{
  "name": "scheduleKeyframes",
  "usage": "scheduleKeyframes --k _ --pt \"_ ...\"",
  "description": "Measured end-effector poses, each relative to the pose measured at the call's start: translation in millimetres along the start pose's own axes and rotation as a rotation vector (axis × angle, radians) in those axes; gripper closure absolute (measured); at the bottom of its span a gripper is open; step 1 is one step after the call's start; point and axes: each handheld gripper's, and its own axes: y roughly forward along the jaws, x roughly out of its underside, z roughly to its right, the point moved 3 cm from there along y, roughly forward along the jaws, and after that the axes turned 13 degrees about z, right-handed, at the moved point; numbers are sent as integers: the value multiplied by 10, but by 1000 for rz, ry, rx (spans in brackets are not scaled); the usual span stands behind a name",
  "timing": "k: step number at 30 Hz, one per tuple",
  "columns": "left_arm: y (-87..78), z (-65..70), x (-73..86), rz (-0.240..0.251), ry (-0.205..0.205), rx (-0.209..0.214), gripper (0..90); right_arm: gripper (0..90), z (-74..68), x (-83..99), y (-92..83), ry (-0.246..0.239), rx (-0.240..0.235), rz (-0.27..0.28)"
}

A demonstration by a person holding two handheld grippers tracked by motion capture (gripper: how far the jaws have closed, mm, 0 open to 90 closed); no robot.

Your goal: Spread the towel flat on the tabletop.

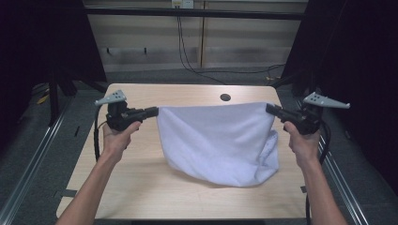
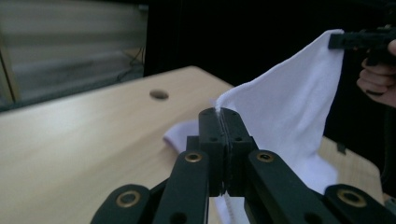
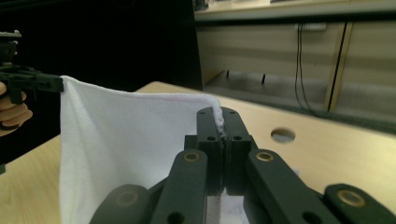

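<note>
The left gripper [image 2: 219, 112] has its two black jaws pressed flat together on a top corner of the white towel [image 2: 289, 98]; its own view shows a thin edge of cloth pinched in the seam between them. The right gripper [image 3: 219, 112] is clamped the same way on the opposite top corner, with a rolled bit of hem bulging out above the jaw tips.

Each gripper view also catches the other hand far off, holding its corner: the right hand [image 2: 378, 79] at the upper right of the left gripper view, the left hand [image 3: 11, 109] at the left edge of the right gripper view. The right gripper view alone picks out the stitched top hem running taut between the two corners.

The high view gives the whole layout. The left gripper [image 1: 152, 112] and right gripper [image 1: 271, 108] point inward at each other, roughly level, with the towel [image 1: 216, 140] stretched between them and hanging down in a sagging curve. Its lower edge bunches on the wooden table [image 1: 141, 183], thickest toward the right. A round hole [image 1: 225, 97] sits in the tabletop behind the towel. Both forearms come up from the bottom edge, spread wide, hands wrapped around the gripper handles.
</note>
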Motion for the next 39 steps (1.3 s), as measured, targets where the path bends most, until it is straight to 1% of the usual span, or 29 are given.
scheduleKeyframes --k 2,4,5,6,7,9,10,11,12,13,14,16,17,19,21,22,23,24,25,27,29,30,31,32,33,34,36,37,39 --pt "-49 58 -234 45 23 7 890 882 -50 -211 -14 -25 -5 20" --pt "-113 138 -481 80 59 13 890 881 -104 -424 -32 -48 -14 49" --pt "-145 188 -610 101 83 19 890 882 -129 -529 -44 -74 -12 57" --pt "-176 245 -735 122 105 19 890 882 -156 -631 -58 -87 -16 70" --pt "-199 298 -836 140 120 28 890 881 -182 -724 -68 -97 -18 82" --pt "-232 410 -927 141 155 41 890 882 -239 -869 -107 -108 -28 113" --pt "-256 451 -911 142 157 56 890 882 -272 -896 -137 -106 -39 125" --pt "-280 469 -851 145 144 80 890 882 -306 -885 -173 -109 -44 123" --pt "-292 485 -750 134 128 96 890 882 -337 -837 -210 -115 -55 118" --pt "-302 498 -619 114 129 106 890 882 -355 -755 -254 -118 -62 102" --pt "-310 510 -458 88 107 117 890 882 -375 -644 -310 -110 -74 83" --pt "-349 527 -108 25 92 134 890 882 -405 -370 -456 -98 -84 46" --pt "-382 537 60 1 66 145 890 882 -420 -224 -549 -84 -92 28" --pt "-477 572 352 -21 24 172 889 882 -463 57 -746 -57 -103 1" --pt "-605 658 593 -36 -21 214 889 882 -518 295 -966 -31 -102 -30" --pt "-674 727 695 -44 -22 220 889 882 -552 397 -1078 -27 -107 -41" --pt "-743 800 784 -59 -29 251 889 882 -604 491 -1190 -20 -107 -67" --pt "-807 876 865 -83 -35 276 889 881 -664 577 -1287 -25 -100 -97" --pt "-875 948 938 -109 -26 288 888 881 -737 648 -1388 -32 -94 -126" --pt "-997 1075 1073 -142 -46 329 887 880 -884 766 -1588 -18 -108 -152" --pt "-1097 1196 1190 -183 -59 365 882 874 -1011 870 -1751 -18 -112 -183" --pt "-1133 1236 1235 -204 -53 374 880 863 -1059 909 -1819 -24 -108 -194" --pt "-1172 1273 1272 -220 -66 388 871 843 -1097 935 -1874 -14 -107 -195" --pt "-1201 1289 1287 -235 -60 409 850 814 -1128 954 -1930 -9 -108 -206" --pt "-1223 1294 1292 -236 -63 410 845 772 -1135 962 -1955 -9 -99 -210" --pt "-1235 1281 1289 -231 -67 410 821 741 -1130 967 -1961 3 -103 -223" --pt "-1244 1226 1272 -213 -92 406 767 721 -1097 975 -1930 -4 -93 -213" --pt "-1235 1189 1264 -209 -95 395 746 701 -1065 985 -1882 1 -89 -216" --pt "-1164 1116 1260 -222 -93 367 760 666 -1005 1026 -1736 -31 -68 -246"
